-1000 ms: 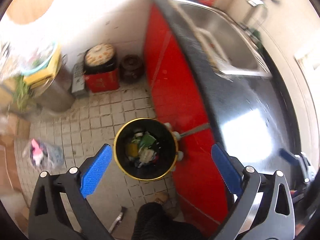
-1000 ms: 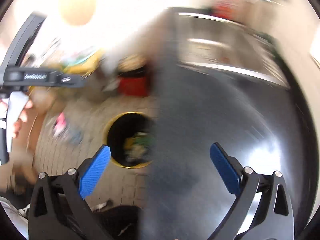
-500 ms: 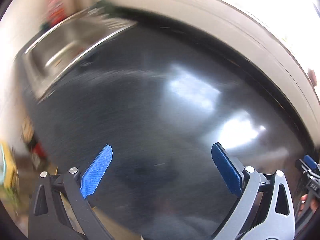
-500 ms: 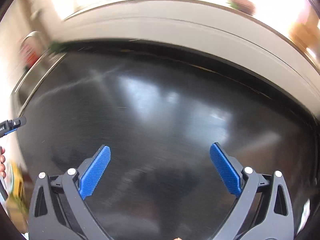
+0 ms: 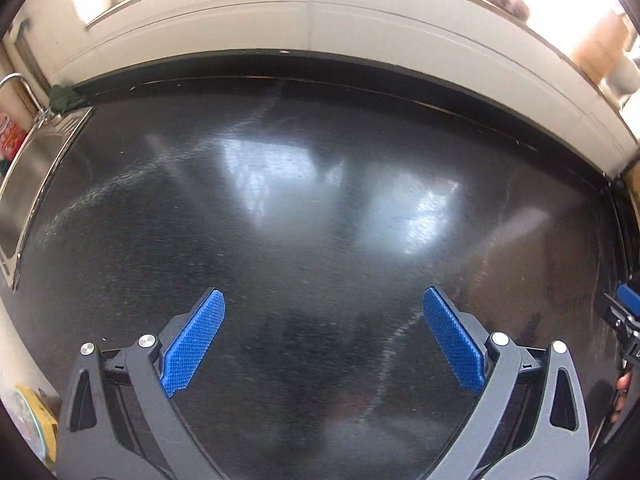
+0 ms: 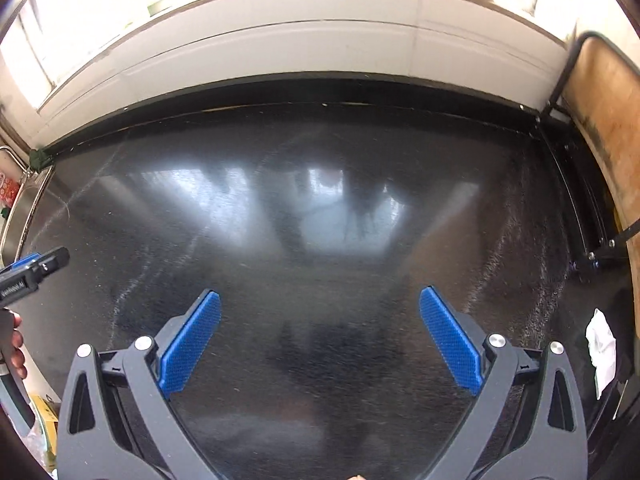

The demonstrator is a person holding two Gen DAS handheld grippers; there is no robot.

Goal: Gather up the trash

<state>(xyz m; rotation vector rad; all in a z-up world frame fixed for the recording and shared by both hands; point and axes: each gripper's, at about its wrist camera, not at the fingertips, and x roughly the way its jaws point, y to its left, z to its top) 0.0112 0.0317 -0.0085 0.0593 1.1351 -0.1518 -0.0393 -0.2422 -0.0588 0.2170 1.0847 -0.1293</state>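
- Left gripper [image 5: 323, 332]: fingers spread wide, nothing between them, held over the bare black worktop [image 5: 304, 240].
- Right gripper [image 6: 320, 330]: fingers likewise apart and empty.
- The trash, a crumpled white scrap [image 6: 601, 350], lies far to the right of the right fingers, at the worktop's edge.
- Risk: the thin scrap may slide off the edge if nudged rather than pinched.
- Only the right view shows the scrap and wooden board [image 6: 600, 92]; the left view shows more of the sink [image 5: 24, 184] beyond its left finger.
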